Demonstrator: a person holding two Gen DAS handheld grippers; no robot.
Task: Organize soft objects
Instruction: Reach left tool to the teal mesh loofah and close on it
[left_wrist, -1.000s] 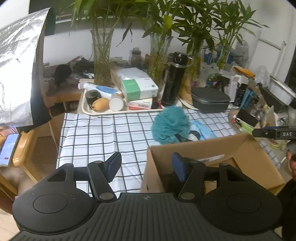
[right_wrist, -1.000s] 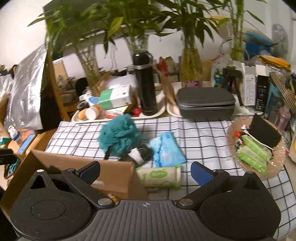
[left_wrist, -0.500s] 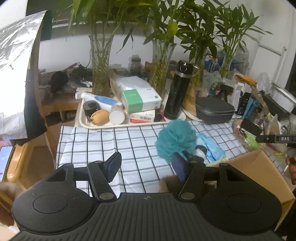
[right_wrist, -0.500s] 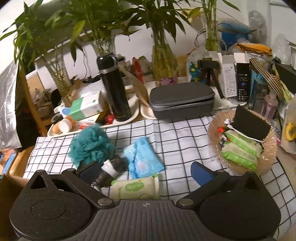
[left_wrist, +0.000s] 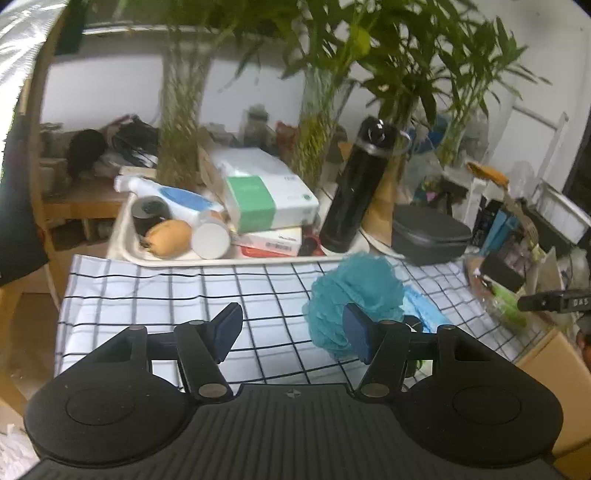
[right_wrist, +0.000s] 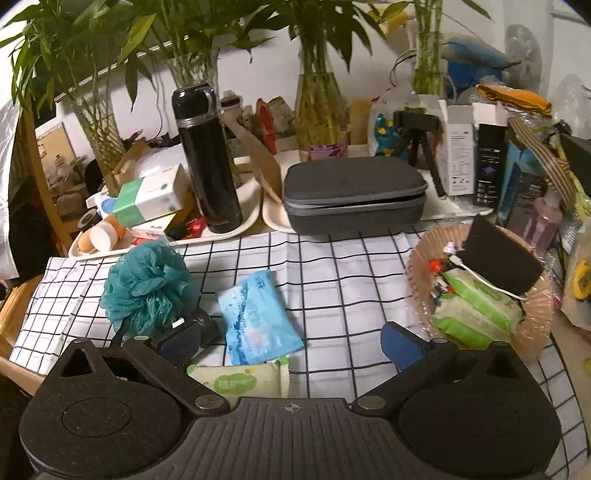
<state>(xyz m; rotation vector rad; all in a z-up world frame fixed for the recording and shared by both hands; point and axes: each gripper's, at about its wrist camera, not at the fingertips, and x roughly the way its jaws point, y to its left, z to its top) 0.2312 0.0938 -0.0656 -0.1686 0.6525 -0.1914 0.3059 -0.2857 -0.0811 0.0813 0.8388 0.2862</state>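
A teal mesh bath pouf (right_wrist: 146, 284) lies on the checked tablecloth (right_wrist: 351, 280); it also shows in the left wrist view (left_wrist: 354, 295). A blue wipes pack (right_wrist: 256, 317) lies right of it, and a green-and-white tissue pack (right_wrist: 240, 380) lies just in front. A small black object (right_wrist: 207, 326) sits between the pouf and the blue pack. My left gripper (left_wrist: 291, 330) is open and empty, its right finger against the pouf. My right gripper (right_wrist: 291, 341) is open and empty above the blue and green packs. A cardboard box (left_wrist: 554, 369) shows at the right in the left wrist view.
A cream tray (left_wrist: 125, 236) with boxes and bottles, a black flask (right_wrist: 207, 162) and a grey zip case (right_wrist: 354, 192) stand along the back. A wicker plate (right_wrist: 421, 258) with green packs is at the right. Glass vases with bamboo stand behind.
Both grippers have moved forward over the cloth, past the cardboard box. The pouf and packs are closer. Both stay open.
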